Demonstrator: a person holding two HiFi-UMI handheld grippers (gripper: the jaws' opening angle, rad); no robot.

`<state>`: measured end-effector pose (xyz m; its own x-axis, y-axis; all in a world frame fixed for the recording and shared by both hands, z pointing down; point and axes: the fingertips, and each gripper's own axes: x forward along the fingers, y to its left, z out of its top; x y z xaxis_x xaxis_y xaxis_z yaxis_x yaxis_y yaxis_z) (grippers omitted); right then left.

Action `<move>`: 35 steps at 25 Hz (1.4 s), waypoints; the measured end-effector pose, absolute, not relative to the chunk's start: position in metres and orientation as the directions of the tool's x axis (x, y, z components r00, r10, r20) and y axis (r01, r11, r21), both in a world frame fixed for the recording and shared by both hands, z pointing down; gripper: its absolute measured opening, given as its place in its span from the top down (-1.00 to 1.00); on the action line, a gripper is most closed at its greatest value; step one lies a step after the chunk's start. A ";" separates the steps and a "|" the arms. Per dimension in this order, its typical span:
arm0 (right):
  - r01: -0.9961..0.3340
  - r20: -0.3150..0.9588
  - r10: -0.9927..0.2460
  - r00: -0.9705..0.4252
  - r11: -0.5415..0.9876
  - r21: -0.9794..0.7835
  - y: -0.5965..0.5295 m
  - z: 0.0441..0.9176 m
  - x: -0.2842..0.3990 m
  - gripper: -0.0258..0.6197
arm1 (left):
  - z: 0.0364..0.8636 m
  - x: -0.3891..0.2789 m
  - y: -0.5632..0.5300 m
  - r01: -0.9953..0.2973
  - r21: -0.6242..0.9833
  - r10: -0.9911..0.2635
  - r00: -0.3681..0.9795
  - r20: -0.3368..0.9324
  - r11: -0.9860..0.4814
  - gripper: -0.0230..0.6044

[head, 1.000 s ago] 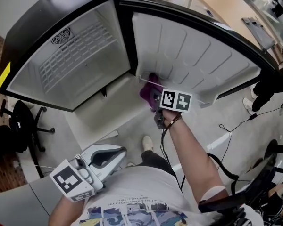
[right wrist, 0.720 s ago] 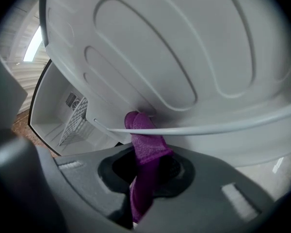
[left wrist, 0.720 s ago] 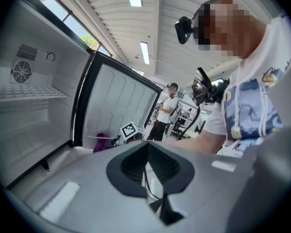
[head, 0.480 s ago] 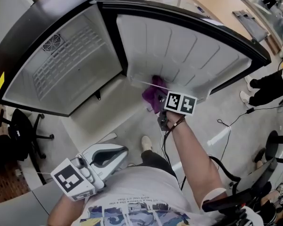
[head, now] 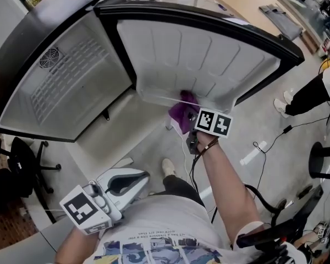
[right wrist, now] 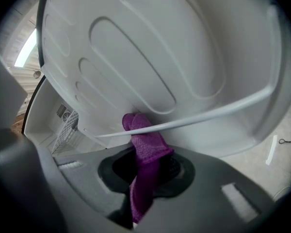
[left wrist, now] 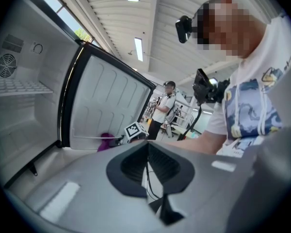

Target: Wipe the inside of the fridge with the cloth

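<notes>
The right gripper [right wrist: 144,174] is clamped on the purple cloth [right wrist: 145,142], whose free end pokes up at 12 o'clock behind the shelf rail [right wrist: 213,111], probably pressing the fridge door liner [right wrist: 150,47] to wipe it. The left gripper [left wrist: 146,147], closed and empty, hangs idle at 7 o'clock, out of the way.

Clamped in the jaws of the right gripper [right wrist: 144,176]: a crumpled purple cloth [right wrist: 146,147], its top end poking past the jaw tips, tucked behind a thin white rail [right wrist: 208,114] and up against the door liner [right wrist: 150,57]. Straight ahead of that gripper, the fridge [head: 71,76], black outside, white inside, door wide open; cabinet off to the gripper's left.
</notes>
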<state>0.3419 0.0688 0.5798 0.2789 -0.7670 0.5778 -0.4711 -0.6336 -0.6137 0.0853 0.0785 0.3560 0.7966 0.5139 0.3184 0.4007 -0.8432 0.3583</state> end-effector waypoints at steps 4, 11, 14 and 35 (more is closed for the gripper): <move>-0.446 0.581 -0.749 0.317 -0.659 -0.606 0.087 0.580 0.348 0.75 | 0.356 0.091 0.084 0.426 0.360 0.537 0.785 0.308 -0.830 0.91; -0.403 0.592 -0.704 0.391 -0.710 -0.578 0.121 0.581 0.357 0.75 | 0.358 0.096 0.097 0.463 0.360 0.570 0.764 0.302 -0.810 0.91; -0.377 0.592 -0.687 0.420 -0.726 -0.575 0.132 0.583 0.360 0.75 | 0.359 0.098 0.100 0.469 0.358 0.576 0.759 0.304 -0.807 0.91; -0.300 0.605 -0.629 0.489 -0.772 -0.560 0.184 0.586 0.358 0.75 | 0.357 0.108 0.130 0.536 0.345 0.632 0.714 0.302 -0.771 0.91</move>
